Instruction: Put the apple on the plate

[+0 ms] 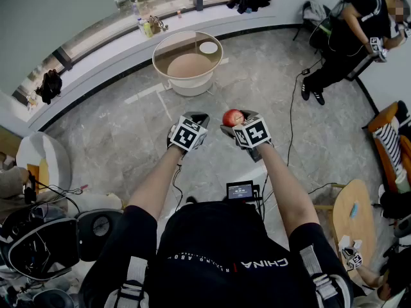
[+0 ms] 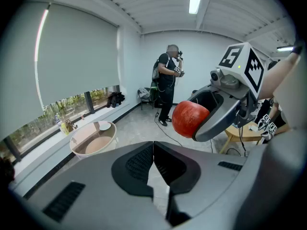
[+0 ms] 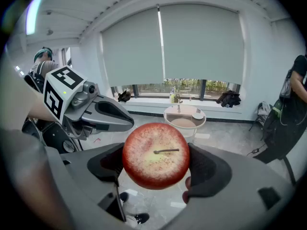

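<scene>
A red apple [image 3: 156, 155] with a short stem sits between the pads of my right gripper [image 3: 154, 166], which is shut on it. The head view shows the apple [image 1: 232, 117] held in the air in front of me, and the left gripper view shows the apple [image 2: 189, 119] in the right gripper [image 2: 218, 116]. My left gripper [image 2: 153, 163] is shut with nothing in it, level with the right one and to its left [image 1: 196, 119]. A small white plate [image 1: 208, 47] lies on the round glass-topped table [image 1: 168, 45] farther ahead; the plate [image 3: 197, 116] shows beyond the apple.
A window ledge [image 1: 96, 50] with bottles and dark bags runs behind the table. A person in black [image 1: 350, 34] stands at the far right. A cable [image 1: 292, 117] trails over the grey floor. A small wooden table [image 1: 353, 213] and chairs stand at my right.
</scene>
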`<state>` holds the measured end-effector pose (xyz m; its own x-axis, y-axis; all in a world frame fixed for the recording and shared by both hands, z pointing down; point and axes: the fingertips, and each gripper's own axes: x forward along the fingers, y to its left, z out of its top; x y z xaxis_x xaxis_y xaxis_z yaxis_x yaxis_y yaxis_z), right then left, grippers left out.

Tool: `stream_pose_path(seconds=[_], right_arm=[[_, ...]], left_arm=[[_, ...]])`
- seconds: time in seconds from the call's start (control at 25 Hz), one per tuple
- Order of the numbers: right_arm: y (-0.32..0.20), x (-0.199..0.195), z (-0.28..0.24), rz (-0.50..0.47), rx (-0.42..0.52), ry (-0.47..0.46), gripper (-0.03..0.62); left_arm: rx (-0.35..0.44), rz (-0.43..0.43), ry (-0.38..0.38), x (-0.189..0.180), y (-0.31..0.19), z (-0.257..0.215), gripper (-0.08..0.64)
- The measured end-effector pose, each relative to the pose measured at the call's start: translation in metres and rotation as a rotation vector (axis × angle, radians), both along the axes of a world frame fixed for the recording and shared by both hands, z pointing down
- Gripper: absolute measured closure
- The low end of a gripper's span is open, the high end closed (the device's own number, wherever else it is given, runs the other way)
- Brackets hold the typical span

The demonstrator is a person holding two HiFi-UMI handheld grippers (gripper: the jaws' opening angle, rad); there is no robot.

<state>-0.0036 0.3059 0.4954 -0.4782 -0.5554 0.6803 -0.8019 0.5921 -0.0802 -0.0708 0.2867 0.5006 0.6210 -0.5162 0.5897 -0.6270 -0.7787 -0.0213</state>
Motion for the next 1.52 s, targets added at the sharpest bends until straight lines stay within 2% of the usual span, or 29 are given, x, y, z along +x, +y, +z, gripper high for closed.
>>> stream_pose_path(seconds=[0.32, 0.6, 0.72, 0.84, 1.0, 1.24, 1.4, 1.52], right_arm=[[0.011, 0.012, 0.002, -0.001, 0.004, 0.029, 0.202], [0.013, -0.002, 0.004, -0.013, -0.011, -0.01, 0.201], [0.014, -0.002, 0.008, -0.027, -0.015, 0.015, 0.201], [0.01, -0.001, 0.011, -0.021, -0.026, 0.005, 0.201], [0.004, 0.009, 0.023, -0.008, -0.027, 0.0, 0.201], [0.001, 0.038, 0.03, -0.02, -0.039, -0.01, 0.201], [0.003, 0.026, 0.033, -0.018, -0.027, -0.021, 0.201], [0.003, 0.031, 0.033, -0.015, -0.024, -0.028, 0.201]], left_arm=[[-0.004, -0.01, 0.006, 0.004, 0.017, 0.002, 0.542], [-0.031, 0.02, -0.027, -0.005, 0.023, 0.012, 0.543], [-0.048, 0.054, -0.021, -0.002, 0.028, 0.014, 0.543], [-0.052, 0.052, -0.017, -0.005, 0.028, 0.019, 0.543], [-0.02, 0.016, -0.01, -0.002, 0.018, 0.032, 0.543], [0.01, 0.014, 0.009, 0.034, 0.011, 0.026, 0.543], [-0.008, 0.015, 0.019, 0.023, 0.017, 0.029, 0.543], [-0.009, 0.019, 0.007, 0.026, 0.017, 0.032, 0.543]])
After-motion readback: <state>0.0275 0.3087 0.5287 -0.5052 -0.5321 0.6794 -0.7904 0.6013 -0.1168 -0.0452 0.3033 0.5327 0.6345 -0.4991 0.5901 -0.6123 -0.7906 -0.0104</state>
